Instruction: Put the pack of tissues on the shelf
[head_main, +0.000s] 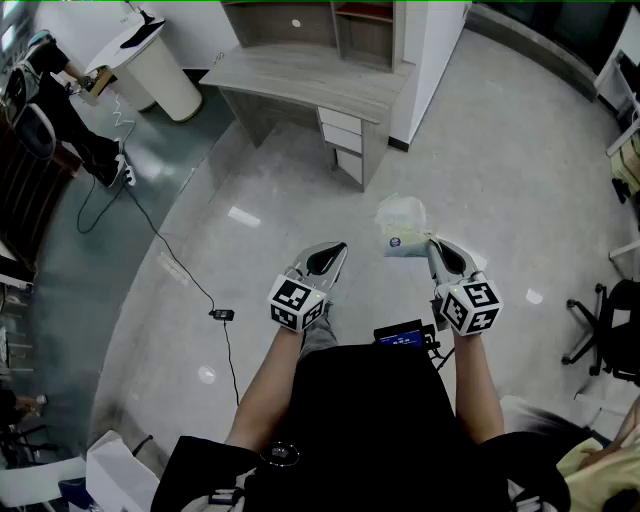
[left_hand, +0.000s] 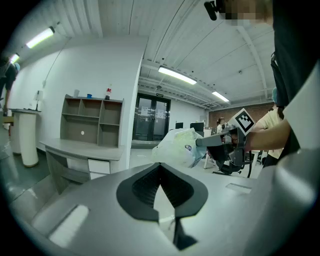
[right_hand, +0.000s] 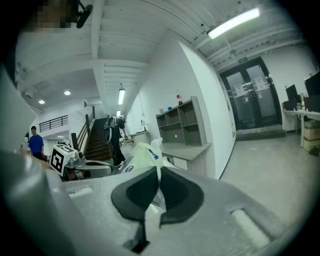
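Observation:
The pack of tissues (head_main: 405, 228), white and pale green in a crinkly plastic wrap, hangs in the air from my right gripper (head_main: 432, 243), which is shut on an edge of its wrap. In the right gripper view the pack (right_hand: 141, 156) bulges just beyond the closed pads, with wrap pinched between them. My left gripper (head_main: 338, 250) is beside it at the same height, shut with nothing in it. From the left gripper view the pack (left_hand: 179, 145) and the right gripper (left_hand: 201, 142) show to the right. The grey shelf (head_main: 345, 25) stands on a desk (head_main: 300, 75) some way ahead.
The desk has drawers (head_main: 342, 135) and a white wall column (head_main: 430, 60) at its right. A white round stand (head_main: 165, 65) and a person (head_main: 65, 105) are at the far left. A cable (head_main: 165, 255) crosses the floor. An office chair (head_main: 600, 330) is at the right.

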